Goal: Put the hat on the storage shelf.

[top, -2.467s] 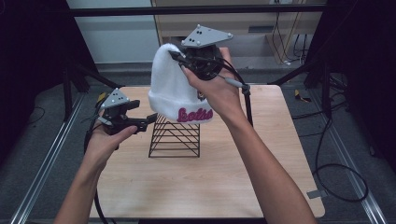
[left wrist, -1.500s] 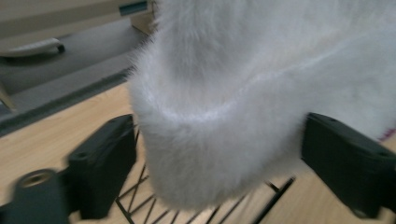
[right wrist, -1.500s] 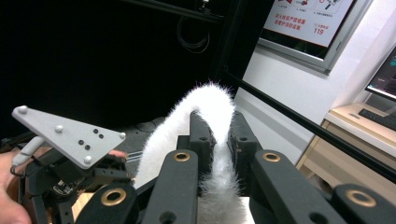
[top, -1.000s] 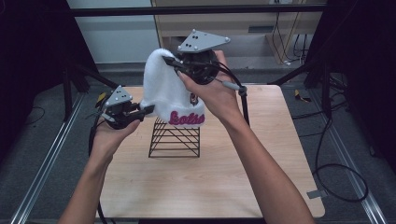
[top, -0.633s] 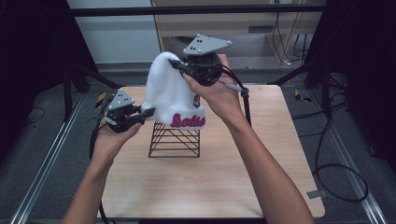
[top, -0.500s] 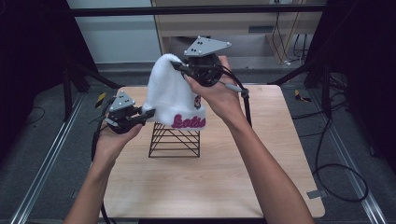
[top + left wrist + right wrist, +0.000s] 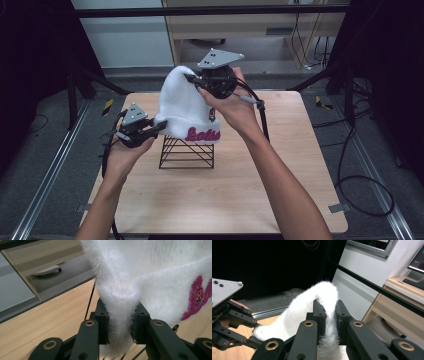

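A fuzzy white beanie (image 7: 184, 107) with pink lettering on its cuff hangs over a black wire rack (image 7: 186, 152) in the middle of the table. Its cuff rests on the rack's top. My left gripper (image 7: 159, 126) is shut on the cuff's left edge; in the left gripper view the white fabric (image 7: 120, 302) is squeezed between both pads. My right gripper (image 7: 192, 79) is shut on the beanie's crown, holding it up; the right gripper view shows the fluffy tip (image 7: 327, 293) pinched between the jaws, with my left gripper (image 7: 259, 342) farther off at the lower left.
The wooden table (image 7: 235, 200) has open surface in front of and beside the rack. Metal rails (image 7: 42, 185) run along its left, cables (image 7: 360, 165) lie on the floor to the right. A desk and dark frame posts stand beyond the far edge.
The right gripper has lowered the beanie's crown, so the cuff has sunk onto the rack's top. The left gripper has stayed at the cuff's left edge.
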Tool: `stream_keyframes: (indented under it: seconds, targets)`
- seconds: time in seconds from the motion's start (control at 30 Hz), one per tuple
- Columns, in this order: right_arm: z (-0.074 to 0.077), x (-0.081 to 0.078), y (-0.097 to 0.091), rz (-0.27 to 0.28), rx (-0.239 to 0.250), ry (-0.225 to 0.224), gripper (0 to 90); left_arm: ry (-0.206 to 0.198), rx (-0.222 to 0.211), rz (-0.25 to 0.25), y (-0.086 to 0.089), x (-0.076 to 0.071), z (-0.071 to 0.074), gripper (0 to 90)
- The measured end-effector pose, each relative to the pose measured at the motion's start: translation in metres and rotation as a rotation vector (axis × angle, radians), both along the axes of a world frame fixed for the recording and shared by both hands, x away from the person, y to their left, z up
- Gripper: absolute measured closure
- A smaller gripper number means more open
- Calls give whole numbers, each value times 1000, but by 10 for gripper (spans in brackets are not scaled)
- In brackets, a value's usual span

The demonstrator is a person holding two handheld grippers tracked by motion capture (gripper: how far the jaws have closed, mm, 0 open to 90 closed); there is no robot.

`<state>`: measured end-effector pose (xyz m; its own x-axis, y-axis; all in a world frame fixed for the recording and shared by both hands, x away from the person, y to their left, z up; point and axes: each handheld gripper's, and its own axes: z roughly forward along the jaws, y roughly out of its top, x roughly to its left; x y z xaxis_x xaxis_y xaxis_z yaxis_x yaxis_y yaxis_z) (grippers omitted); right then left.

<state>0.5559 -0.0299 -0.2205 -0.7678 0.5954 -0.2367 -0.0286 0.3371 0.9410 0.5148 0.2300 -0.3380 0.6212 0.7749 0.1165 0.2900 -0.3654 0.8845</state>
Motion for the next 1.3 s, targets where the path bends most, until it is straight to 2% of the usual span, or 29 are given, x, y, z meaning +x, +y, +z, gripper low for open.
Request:
stream_keyframes:
  seconds: [0.1,0.27,0.47,0.63,0.8,1.3]
  targets:
    - [-2,0,0,5,-1,0,826,-3,7,5,1,0,-2,714]
    - [-9,1,-1,2,-11,12,824,-6,-9,20,0,-1,-11,712]
    - [-18,4,-2,-10,-41,20,823,2,-9,24,3,0,-18,708]
    - [-22,5,-1,-10,-37,29,823,5,-15,30,4,-1,-22,707]
    - [-25,0,1,6,-47,27,823,4,2,26,6,-5,-28,703]
    - [-41,-17,1,40,-77,36,823,24,-15,20,11,-13,-47,703]
